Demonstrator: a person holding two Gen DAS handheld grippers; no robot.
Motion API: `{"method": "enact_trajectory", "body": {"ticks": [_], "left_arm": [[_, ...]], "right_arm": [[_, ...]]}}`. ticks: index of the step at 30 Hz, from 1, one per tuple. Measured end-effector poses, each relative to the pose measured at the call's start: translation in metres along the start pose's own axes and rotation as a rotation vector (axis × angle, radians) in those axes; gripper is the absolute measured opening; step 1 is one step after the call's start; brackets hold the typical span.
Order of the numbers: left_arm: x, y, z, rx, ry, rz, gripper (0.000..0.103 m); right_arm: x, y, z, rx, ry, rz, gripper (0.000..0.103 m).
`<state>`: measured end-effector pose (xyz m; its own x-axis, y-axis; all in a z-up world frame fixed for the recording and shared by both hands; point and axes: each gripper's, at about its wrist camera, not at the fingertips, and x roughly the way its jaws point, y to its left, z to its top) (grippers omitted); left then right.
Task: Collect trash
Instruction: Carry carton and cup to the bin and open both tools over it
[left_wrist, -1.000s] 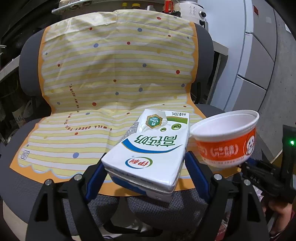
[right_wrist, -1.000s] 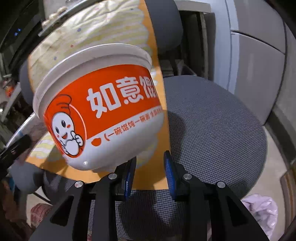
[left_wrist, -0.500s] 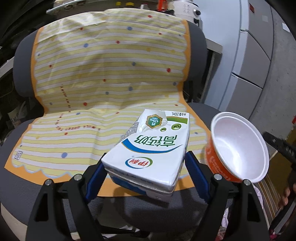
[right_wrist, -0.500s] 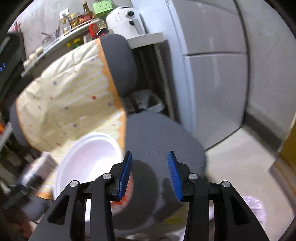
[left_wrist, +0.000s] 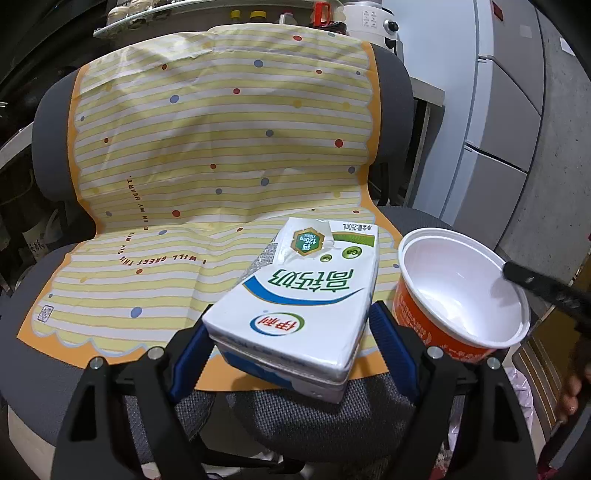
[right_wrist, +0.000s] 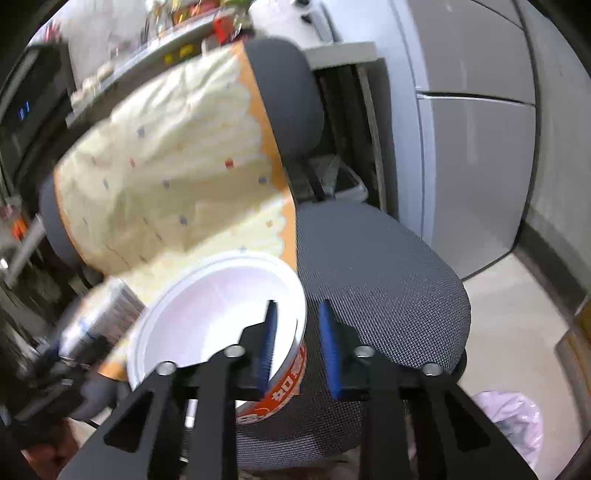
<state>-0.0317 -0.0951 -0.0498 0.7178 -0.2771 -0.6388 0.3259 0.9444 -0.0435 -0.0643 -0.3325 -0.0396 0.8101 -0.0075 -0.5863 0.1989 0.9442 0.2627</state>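
A white 250 ml milk carton (left_wrist: 306, 288) with blue and green print lies flat between the blue pads of my left gripper (left_wrist: 291, 325), which is shut on it above the chair's front edge. Just right of it sits a tilted orange paper bowl (left_wrist: 461, 288) with a white, bare inside. In the right wrist view my right gripper (right_wrist: 297, 321) straddles the bowl's (right_wrist: 214, 310) near rim, one finger inside and one outside. A sliver of space shows on each side of the wall. The bowl's base is hidden.
A grey mesh office chair (right_wrist: 369, 266) carries a yellow striped, dotted cloth (left_wrist: 221, 147) over its back and seat. Grey cabinets (left_wrist: 498, 129) stand to the right. A pale plastic bag (right_wrist: 513, 417) lies on the floor by the chair. A cluttered shelf runs behind.
The bowl went from upright to tipped with its mouth toward the left camera. My right gripper swung from beside it to over its rim, and its jaws narrowed. The left gripper kept the carton.
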Motion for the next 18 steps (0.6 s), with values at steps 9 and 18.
{"method": "enact_trajectory", "body": {"ticks": [9,18], "left_arm": [[-0.017,-0.014,-0.002,0.027,-0.049,-0.057,0.080],[-0.027,-0.093,-0.011,0.121,-0.089,-0.265,0.080]], "right_arm": [[-0.042,-0.011,-0.003,0.034,-0.101,0.002,0.005],[-0.122,-0.089,-0.029,0.165,-0.156,-0.132,0.005]]}}
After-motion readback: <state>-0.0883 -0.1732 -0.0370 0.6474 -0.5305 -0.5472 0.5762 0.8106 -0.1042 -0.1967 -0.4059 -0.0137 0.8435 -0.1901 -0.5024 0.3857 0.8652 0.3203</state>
